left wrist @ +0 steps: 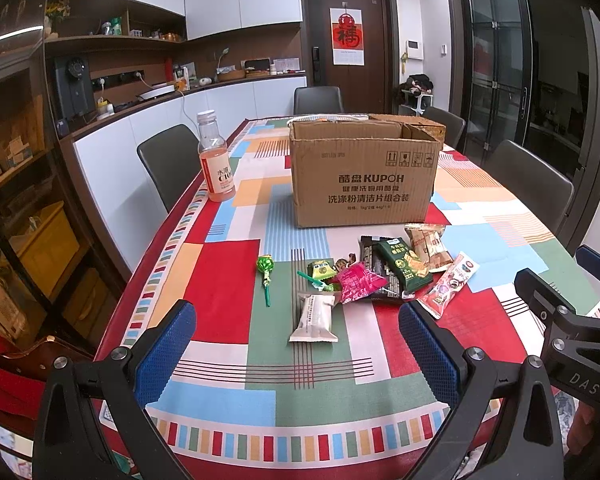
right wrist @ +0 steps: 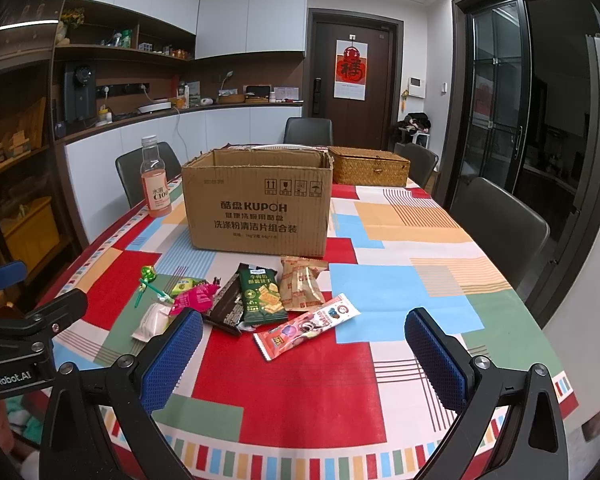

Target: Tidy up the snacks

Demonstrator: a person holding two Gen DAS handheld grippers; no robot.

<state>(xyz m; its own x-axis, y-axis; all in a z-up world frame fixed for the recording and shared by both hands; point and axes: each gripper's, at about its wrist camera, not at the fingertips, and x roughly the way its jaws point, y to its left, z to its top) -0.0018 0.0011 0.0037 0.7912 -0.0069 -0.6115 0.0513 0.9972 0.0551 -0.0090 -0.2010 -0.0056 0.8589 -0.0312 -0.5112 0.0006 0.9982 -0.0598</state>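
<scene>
Several snack packets lie in a loose pile in front of an open cardboard box [left wrist: 364,176] [right wrist: 256,208]: a white packet [left wrist: 314,320] [right wrist: 153,320], a pink packet [left wrist: 358,282] [right wrist: 192,299], a dark green biscuit packet [left wrist: 406,264] [right wrist: 262,294], a tan packet [left wrist: 428,246] [right wrist: 302,284], a long red-white packet [left wrist: 450,284] [right wrist: 308,326] and a green lollipop [left wrist: 265,270] [right wrist: 148,276]. My left gripper [left wrist: 296,316] is open and empty, hovering near the white packet. My right gripper [right wrist: 304,330] is open and empty, near the long packet.
A pink drink bottle [left wrist: 215,158] [right wrist: 155,178] stands left of the box. A woven basket [right wrist: 368,168] sits behind the box on the right. Chairs [left wrist: 168,164] [right wrist: 500,220] surround the table [left wrist: 220,280] with its patterned cloth.
</scene>
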